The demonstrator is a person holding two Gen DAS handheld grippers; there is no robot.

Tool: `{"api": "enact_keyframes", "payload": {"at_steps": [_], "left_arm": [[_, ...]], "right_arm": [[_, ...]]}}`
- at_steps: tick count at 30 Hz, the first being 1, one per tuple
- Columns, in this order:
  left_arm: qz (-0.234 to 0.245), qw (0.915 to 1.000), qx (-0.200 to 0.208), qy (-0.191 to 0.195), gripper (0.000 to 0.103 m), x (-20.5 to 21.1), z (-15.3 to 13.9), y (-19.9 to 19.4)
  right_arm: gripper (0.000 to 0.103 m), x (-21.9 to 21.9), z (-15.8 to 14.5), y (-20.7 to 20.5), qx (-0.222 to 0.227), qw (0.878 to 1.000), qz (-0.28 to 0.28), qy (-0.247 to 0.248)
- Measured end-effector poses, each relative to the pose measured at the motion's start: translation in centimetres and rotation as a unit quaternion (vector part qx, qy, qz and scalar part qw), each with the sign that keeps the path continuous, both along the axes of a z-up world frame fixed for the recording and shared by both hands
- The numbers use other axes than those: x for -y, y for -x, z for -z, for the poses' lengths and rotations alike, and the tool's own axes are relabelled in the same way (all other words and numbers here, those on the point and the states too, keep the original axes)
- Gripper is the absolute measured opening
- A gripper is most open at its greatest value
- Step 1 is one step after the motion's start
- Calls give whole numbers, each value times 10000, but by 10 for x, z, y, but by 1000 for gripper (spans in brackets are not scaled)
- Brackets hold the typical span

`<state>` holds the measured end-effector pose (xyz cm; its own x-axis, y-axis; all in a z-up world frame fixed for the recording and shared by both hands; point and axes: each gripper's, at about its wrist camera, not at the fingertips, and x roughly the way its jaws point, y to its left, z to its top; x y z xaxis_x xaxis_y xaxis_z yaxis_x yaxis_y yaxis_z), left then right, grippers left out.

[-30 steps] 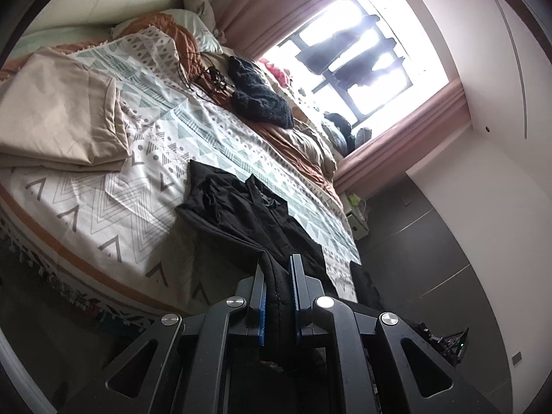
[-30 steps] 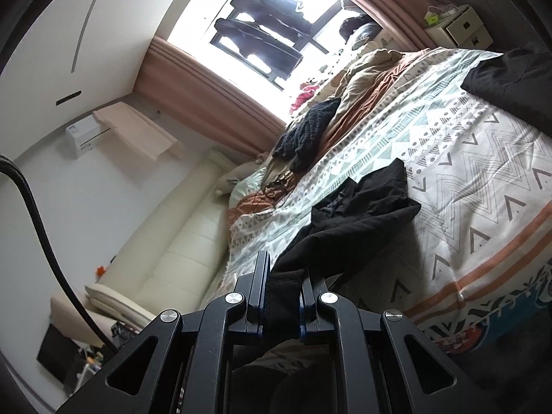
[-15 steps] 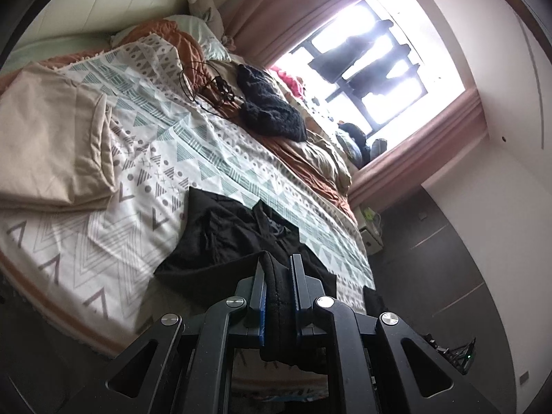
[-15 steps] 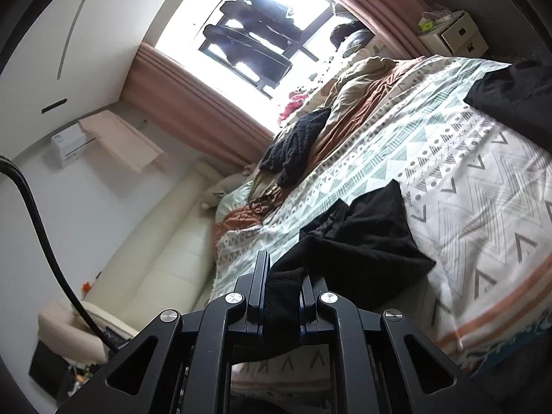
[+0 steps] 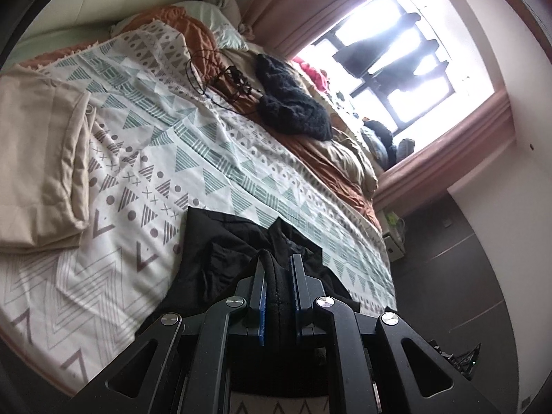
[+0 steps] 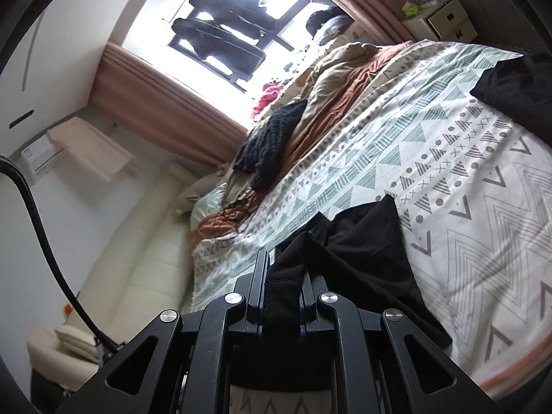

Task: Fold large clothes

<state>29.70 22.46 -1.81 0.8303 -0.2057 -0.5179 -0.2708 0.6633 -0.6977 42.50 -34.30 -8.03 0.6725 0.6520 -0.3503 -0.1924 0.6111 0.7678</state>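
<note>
A black garment lies partly on a bed covered by a patterned white, green and grey bedspread. My left gripper is shut on a thick fold of the black cloth at the garment's near edge. In the right wrist view the same black garment spreads over the bedspread, and my right gripper is shut on another bunched edge of it. Both grips hold the cloth above the near side of the bed. A second patch of the black cloth shows at the right edge.
A folded beige blanket lies on the bed's left part. A dark knitted item, tangled cables and rumpled brown bedding lie near the window. A bedside cabinet and a cream sofa flank the bed.
Both grippers moved forward over the bed with the black garment held. More of the garment now rests on the bedspread, and the bed's near edge has dropped out of view.
</note>
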Motion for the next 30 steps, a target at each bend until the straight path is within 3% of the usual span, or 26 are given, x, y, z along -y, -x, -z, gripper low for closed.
{"api": "enact_keyframes", "payload": {"at_steps": [12,25,27,28,29,30], "left_arm": [[-170,9995,-259,-106,12,-24,27,-93],[-325,9971,-677,-77,13,-46,75,-182],[-392,9949,-929,-33,23,-49,88,-193],[-416,9939,-1025,-41,38,-50,91,-196],[-438,9931,-1087,-31,57,-52,95,-196],[-464,9932,-1068,-13,64,-54,97,-194]], "right_arm": [[14,-24,20,-91,-240,9996,114,32],[14,-52,42,-174,-358,9972,330,574],[15,-56,49,-188,-486,9958,397,665],[18,-59,53,-194,-585,9942,436,795],[30,-62,56,-198,-693,9920,472,940],[39,-64,59,-201,-785,9894,527,1105]]}}
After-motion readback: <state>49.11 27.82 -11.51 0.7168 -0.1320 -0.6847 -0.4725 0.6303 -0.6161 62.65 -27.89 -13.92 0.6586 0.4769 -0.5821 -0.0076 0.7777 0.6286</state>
